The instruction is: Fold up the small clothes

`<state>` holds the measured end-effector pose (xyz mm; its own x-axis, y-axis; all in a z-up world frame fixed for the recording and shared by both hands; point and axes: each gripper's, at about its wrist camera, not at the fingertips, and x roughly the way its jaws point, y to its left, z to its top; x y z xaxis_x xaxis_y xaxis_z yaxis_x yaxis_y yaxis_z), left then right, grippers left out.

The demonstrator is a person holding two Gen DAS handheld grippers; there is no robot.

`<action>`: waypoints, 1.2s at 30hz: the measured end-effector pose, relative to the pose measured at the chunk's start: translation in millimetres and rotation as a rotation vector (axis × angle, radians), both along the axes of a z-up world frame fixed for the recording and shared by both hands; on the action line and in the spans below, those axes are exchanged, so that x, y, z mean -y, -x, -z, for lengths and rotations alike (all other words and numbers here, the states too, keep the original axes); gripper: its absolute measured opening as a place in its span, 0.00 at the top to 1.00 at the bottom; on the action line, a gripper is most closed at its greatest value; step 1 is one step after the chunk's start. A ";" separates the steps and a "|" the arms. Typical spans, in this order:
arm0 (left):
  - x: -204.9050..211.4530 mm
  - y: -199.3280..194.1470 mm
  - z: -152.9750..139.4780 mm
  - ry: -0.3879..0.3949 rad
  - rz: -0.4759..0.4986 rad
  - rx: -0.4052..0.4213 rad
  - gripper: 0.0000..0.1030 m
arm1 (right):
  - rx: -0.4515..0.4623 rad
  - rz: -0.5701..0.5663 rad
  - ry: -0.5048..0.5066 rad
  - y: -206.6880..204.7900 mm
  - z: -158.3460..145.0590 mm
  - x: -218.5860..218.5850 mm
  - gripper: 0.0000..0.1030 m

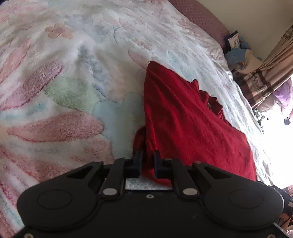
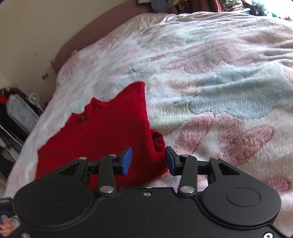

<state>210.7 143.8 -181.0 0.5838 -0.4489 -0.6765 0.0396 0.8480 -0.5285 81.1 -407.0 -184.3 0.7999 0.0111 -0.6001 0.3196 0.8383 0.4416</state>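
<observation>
A small red garment (image 1: 183, 119) lies folded on a fluffy floral blanket (image 1: 73, 82) that covers a bed. In the left wrist view my left gripper (image 1: 148, 161) is shut on the garment's near left edge, with red cloth pinched between its black fingers. In the right wrist view the same red garment (image 2: 109, 128) spreads to the left, with a bunched fold at its near right corner. My right gripper (image 2: 148, 159) stands open over that corner. Its blue pads (image 2: 127, 161) sit either side of the cloth without pressing it.
A maroon headboard (image 1: 201, 16) runs along the far side of the bed. Soft toys (image 1: 239, 56) and a curtain (image 1: 265, 76) crowd the right. In the right wrist view the blanket (image 2: 219, 82) stretches right, and clutter (image 2: 22, 111) stands beside the bed at the left.
</observation>
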 end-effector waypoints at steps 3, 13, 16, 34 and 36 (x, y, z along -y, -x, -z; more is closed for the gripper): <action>1.5 0.8 0.4 -0.020 -0.007 -0.006 0.98 | -0.025 -0.004 0.002 -5.6 8.1 -0.1 0.83; -11.0 4.2 7.6 -0.003 -0.010 -0.038 0.98 | -0.001 -0.015 -0.032 9.2 0.4 7.2 0.96; -15.5 0.6 23.3 0.024 -0.028 -0.054 0.95 | -0.023 0.008 -0.072 8.9 21.5 11.2 0.98; 40.3 1.0 -34.8 -0.020 0.141 0.096 0.91 | 0.099 -0.196 0.082 -6.7 -38.7 -67.3 0.81; 42.5 -3.9 -20.9 -0.042 0.118 0.067 0.91 | 0.067 -0.236 0.118 -14.8 -29.7 -83.3 0.81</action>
<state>214.6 101.3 -160.0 0.5733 -0.4888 -0.6576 0.1744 0.8569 -0.4850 95.9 -323.7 -154.6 0.8214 0.1346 -0.5542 0.0830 0.9332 0.3496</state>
